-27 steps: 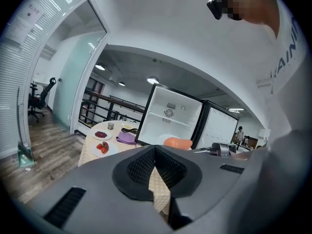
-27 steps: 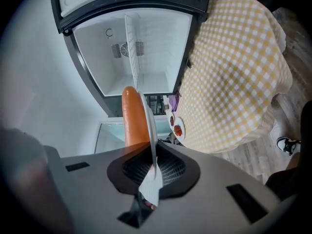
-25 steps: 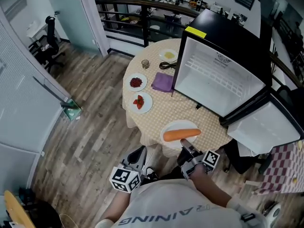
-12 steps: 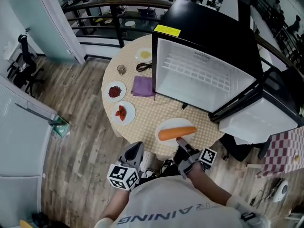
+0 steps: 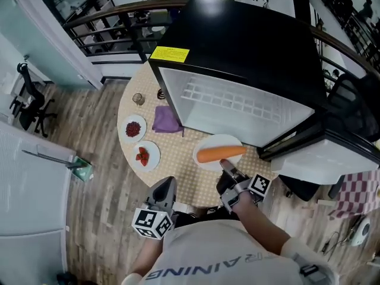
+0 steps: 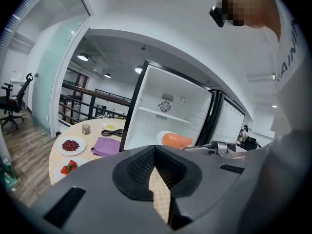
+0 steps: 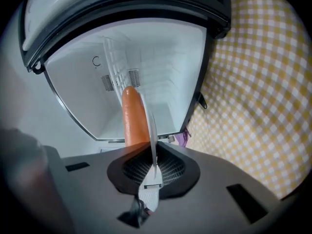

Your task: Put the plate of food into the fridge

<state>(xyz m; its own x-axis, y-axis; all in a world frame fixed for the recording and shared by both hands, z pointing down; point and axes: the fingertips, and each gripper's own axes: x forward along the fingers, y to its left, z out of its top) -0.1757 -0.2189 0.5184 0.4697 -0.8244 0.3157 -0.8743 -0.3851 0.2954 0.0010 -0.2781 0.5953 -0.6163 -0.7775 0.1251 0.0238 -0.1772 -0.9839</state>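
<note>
The right gripper's point(image 5: 228, 170) jaws pinch the rim of the plate point(image 5: 208, 145) just before the open fridge point(image 5: 237, 103); it looks stiff and breakable, its carrot point(image 5: 221, 154) could roll, and the left gripper's point(image 5: 165, 190) jaws are pressed together.

plate point(image 5: 215, 141): nearer fridge point(image 5: 237, 108) opening | right gripper point(image 5: 226, 167): moved forward with it

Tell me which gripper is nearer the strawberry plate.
Left. The left gripper hovers just off the table beside the strawberry plate; the right gripper, clamped on the carrot plate, is farther away, near the fridge.
</note>
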